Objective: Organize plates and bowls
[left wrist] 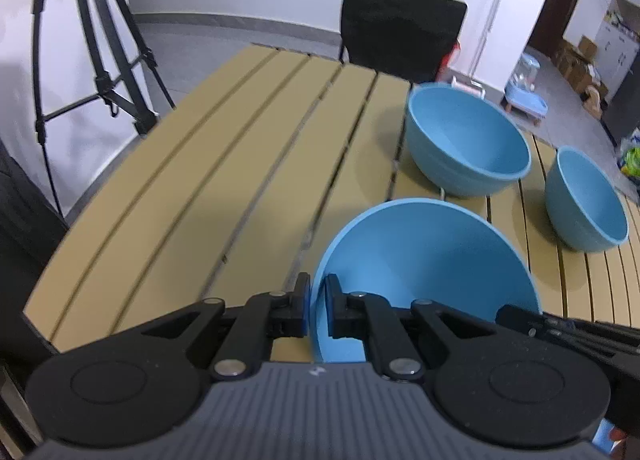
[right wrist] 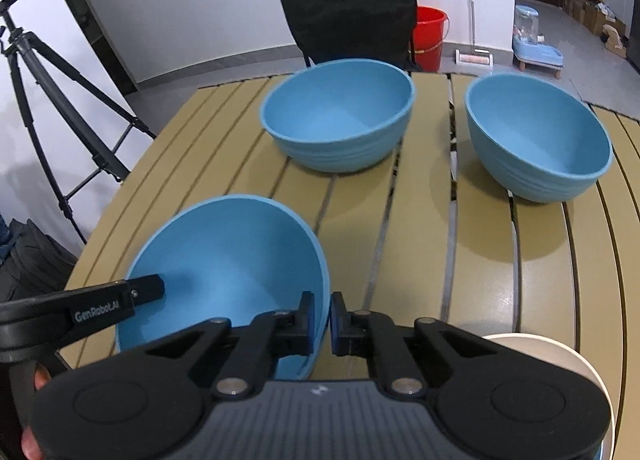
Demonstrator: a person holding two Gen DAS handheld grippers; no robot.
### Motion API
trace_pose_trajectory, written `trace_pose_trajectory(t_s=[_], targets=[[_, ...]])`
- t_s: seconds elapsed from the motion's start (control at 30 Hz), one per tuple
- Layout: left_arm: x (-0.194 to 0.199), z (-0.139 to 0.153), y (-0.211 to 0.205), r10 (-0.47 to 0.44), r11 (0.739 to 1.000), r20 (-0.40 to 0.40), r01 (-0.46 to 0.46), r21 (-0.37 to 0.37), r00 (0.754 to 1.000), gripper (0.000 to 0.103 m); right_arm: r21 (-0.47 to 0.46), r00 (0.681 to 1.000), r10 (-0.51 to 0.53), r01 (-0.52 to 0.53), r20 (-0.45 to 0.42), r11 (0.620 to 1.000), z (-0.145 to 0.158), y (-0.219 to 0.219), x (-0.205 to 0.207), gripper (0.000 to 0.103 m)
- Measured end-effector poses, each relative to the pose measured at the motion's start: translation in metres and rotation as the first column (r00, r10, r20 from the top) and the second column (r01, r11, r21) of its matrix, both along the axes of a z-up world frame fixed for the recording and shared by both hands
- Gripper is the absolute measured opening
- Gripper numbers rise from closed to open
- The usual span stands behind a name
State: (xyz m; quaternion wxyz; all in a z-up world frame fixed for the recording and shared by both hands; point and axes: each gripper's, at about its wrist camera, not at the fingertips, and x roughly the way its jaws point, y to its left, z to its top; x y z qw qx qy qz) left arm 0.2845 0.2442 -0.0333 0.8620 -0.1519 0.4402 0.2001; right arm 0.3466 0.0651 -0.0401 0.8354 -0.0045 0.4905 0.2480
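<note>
Both grippers were on the near blue bowl [right wrist: 224, 260], one at each side of its rim. The left gripper [left wrist: 317, 306] had the bowl's left rim pinched between its pads, jaws drawn together on the thin wall, one finger inside the bowl and one outside. The right gripper [right wrist: 323, 322] did the same on the bowl's right rim, jaws closed on the edge. In the right wrist view the tip of the left gripper reached into the bowl from the left. The bowl looked tilted, its mouth tipped toward the far side; whether its base touched the slatted tan table [right wrist: 420, 220] could not be told, since the grippers hid the underside.

Two more blue bowls stood upright on the far part of the table, well apart from the held one. The far left bowl [right wrist: 338, 114] sat just in front of a black chair [right wrist: 350, 16], and the far right bowl [right wrist: 538, 136] stood to its right with a clear gap between them. At the near right edge a cream plate [right wrist: 560, 360] peeked out from behind the right gripper's body. A black tripod [right wrist: 48, 100] stood on the floor to the left, and a red bucket [right wrist: 430, 34] sat behind the chair.
</note>
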Motion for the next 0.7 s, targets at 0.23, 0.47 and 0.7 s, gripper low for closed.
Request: trace_pose_trajectory(t_s=[0.23,0.47,0.7], targets=[[-0.028,0.015,0.027,0.051,0.999,0.024,-0.051,0.011,0.998,0.009,0.011,0.999,0.045,-0.045,0.02,0.999,0.015,0.028,-0.019,0.007],[-0.051,0.012,0.057,0.103,0.995,0.022,-0.103,0.009,0.994,0.009,0.005,0.996,0.092,-0.092,0.023,0.996,0.018,0.064,-0.037,0.007],[-0.061,0.0,0.07,0.131,0.991,0.007,-0.131,0.004,0.991,0.009,-0.009,0.993,0.115,-0.114,0.018,0.993,0.009,0.086,-0.046,0.007]])
